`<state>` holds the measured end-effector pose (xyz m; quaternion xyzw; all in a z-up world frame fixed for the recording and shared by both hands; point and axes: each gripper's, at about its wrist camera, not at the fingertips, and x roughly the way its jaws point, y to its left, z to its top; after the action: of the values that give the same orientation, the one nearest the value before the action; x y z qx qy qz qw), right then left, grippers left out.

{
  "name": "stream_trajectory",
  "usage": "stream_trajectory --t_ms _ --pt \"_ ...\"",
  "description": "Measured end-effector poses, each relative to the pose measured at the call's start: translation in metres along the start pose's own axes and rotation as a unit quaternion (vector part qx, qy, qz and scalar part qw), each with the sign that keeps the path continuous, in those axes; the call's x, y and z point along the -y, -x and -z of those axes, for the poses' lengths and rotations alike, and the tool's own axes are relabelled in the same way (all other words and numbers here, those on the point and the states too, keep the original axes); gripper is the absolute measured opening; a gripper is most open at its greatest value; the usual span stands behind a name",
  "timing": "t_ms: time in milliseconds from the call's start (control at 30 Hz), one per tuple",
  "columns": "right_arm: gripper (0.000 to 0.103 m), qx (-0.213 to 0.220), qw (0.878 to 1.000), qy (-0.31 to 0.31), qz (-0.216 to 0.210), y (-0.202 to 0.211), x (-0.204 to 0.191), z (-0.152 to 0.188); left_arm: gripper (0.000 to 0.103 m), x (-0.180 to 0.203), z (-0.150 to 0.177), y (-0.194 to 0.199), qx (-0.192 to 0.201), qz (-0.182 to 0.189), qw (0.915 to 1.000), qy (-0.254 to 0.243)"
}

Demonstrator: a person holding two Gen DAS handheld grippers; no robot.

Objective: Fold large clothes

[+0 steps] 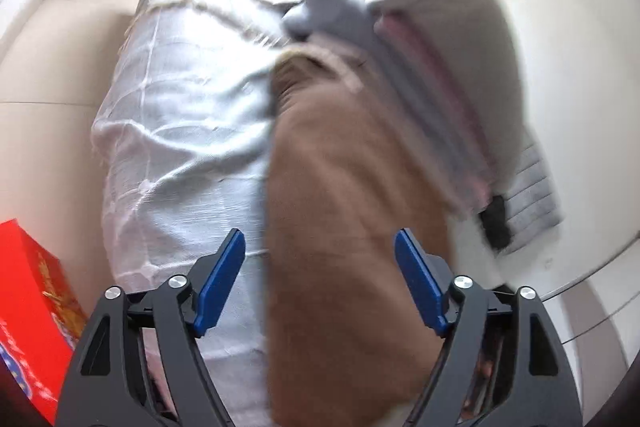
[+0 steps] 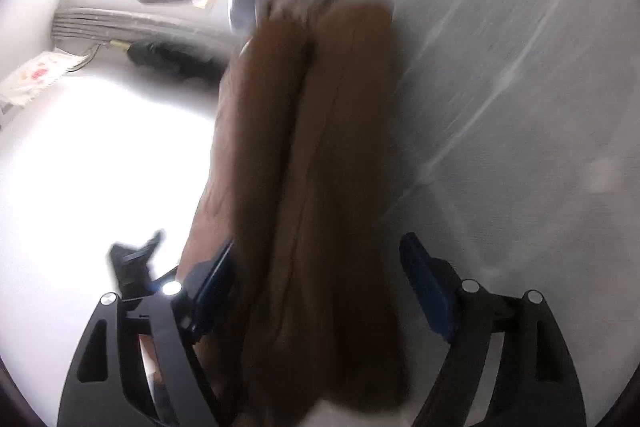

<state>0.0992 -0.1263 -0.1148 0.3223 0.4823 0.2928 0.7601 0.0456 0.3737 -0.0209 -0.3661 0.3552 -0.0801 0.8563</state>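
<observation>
A brown garment [image 1: 340, 187] lies folded into a long strip on a white woven sheet [image 1: 180, 127]. My left gripper [image 1: 320, 239] hovers over its near part, open, the blue pads wide apart and not pressing the cloth. In the right wrist view the same brown garment [image 2: 320, 147] runs away from me in two long folds. My right gripper [image 2: 320, 243] is open around it: the left pad sits at the cloth's edge and the right pad stands apart from it. Both views are blurred.
A heap of grey and pink-striped clothes [image 1: 420, 47] lies beyond the brown garment. A red box [image 1: 28, 287] stands at the left, and a grey mat [image 1: 532, 195] with a black item [image 1: 496, 223] on the pale floor at the right. The white woven sheet [image 2: 500, 87] extends right.
</observation>
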Motion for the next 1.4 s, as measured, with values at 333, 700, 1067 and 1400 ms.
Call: stream_trajectory --t_ms 333,700,1067,1400 --pt "0.090 -0.034 0.989 0.122 -0.079 -0.018 -0.142 0.040 0.079 0.083 0.096 0.022 -0.032 0.058 0.9927 -0.101" --pt "0.091 -0.002 0.993 0.115 0.006 -0.036 -0.117 0.025 0.080 0.100 0.111 0.028 -0.024 -0.003 0.9863 -0.163" --pt "0.098 -0.069 0.965 0.139 0.213 -0.190 -0.073 -0.069 0.090 0.138 0.129 0.010 0.014 -0.162 0.9462 -0.280" --pt "0.097 0.070 0.940 0.244 0.228 -0.066 -0.141 0.011 0.090 0.155 0.140 0.018 0.024 -0.189 0.9377 -0.290"
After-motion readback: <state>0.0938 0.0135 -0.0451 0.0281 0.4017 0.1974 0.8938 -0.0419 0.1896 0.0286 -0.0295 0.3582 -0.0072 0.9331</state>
